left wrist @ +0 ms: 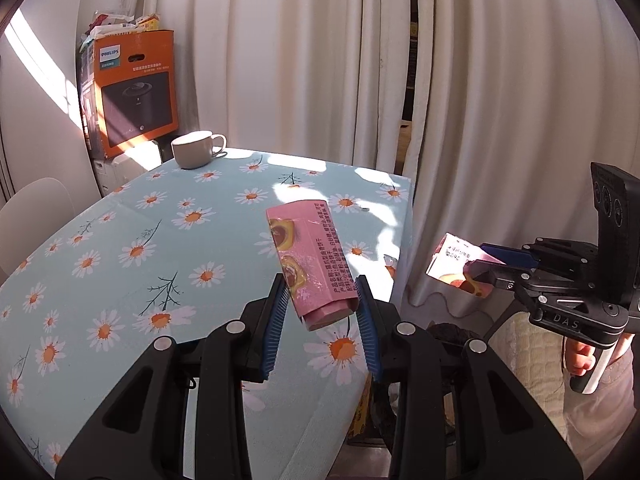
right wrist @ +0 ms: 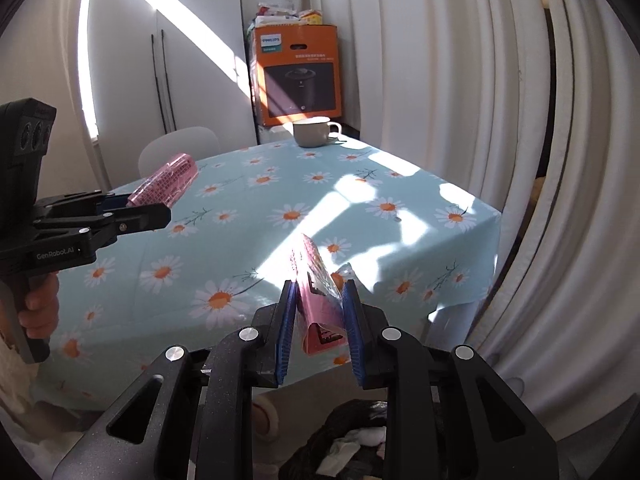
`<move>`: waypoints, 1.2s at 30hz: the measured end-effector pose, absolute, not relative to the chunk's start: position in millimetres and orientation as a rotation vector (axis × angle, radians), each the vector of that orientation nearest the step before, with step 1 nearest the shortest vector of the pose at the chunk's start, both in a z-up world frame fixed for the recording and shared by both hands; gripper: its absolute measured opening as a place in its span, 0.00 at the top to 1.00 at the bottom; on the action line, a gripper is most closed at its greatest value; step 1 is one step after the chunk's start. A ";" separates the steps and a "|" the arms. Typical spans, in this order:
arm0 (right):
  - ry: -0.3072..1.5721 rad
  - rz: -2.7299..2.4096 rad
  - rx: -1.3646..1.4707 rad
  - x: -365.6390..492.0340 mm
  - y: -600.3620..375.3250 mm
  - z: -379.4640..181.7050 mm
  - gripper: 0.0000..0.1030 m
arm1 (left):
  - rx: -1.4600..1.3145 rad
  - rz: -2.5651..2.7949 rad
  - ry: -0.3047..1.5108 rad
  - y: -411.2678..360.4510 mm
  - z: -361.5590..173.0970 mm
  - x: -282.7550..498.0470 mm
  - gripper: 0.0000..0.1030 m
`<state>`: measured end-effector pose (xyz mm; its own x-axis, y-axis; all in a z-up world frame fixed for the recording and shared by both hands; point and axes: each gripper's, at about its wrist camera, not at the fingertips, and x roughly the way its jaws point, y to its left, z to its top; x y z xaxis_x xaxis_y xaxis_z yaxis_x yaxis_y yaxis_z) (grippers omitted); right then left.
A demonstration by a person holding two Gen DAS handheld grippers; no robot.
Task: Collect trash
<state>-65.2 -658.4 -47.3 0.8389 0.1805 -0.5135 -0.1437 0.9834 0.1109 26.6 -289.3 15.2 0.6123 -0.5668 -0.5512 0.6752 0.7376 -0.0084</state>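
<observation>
We are gripping a pink printed carton [left wrist: 310, 256] in the left tongs [left wrist: 322, 294], another pink carton [right wrist: 318, 292] in the right tongs [right wrist: 318, 300]; behind the desk [left wrist: 120, 240], a Philips box [left wrist: 134, 92].

Sunlit white curtains [left wrist: 300, 60] hang behind a table [left wrist: 120, 240] in daisy-print cloth, beside a white chair [right wrist: 180, 148].

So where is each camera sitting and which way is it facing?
Left wrist: on the left tongs, facing the daisy table and curtains; they grip a pink box; right tongs and hand show.
Right wrist: on the right tongs, facing the table; left tongs show.
Shared: mug, orange carton.
</observation>
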 end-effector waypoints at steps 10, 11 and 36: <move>0.583 0.048 0.058 -104.2 -699.4 -55.0 0.78 | 0.293 -0.881 0.567 -341.0 1.2 -5.0 0.66; 0.590 0.042 0.056 -107.0 -702.3 -56.8 0.78 | 0.306 -0.898 0.572 -346.2 -1.0 -8.0 0.66; 0.594 -0.137 0.067 -104.0 -737.3 -98.5 0.10 | 0.264 -0.925 0.475 -328.8 3.0 -13.2 0.06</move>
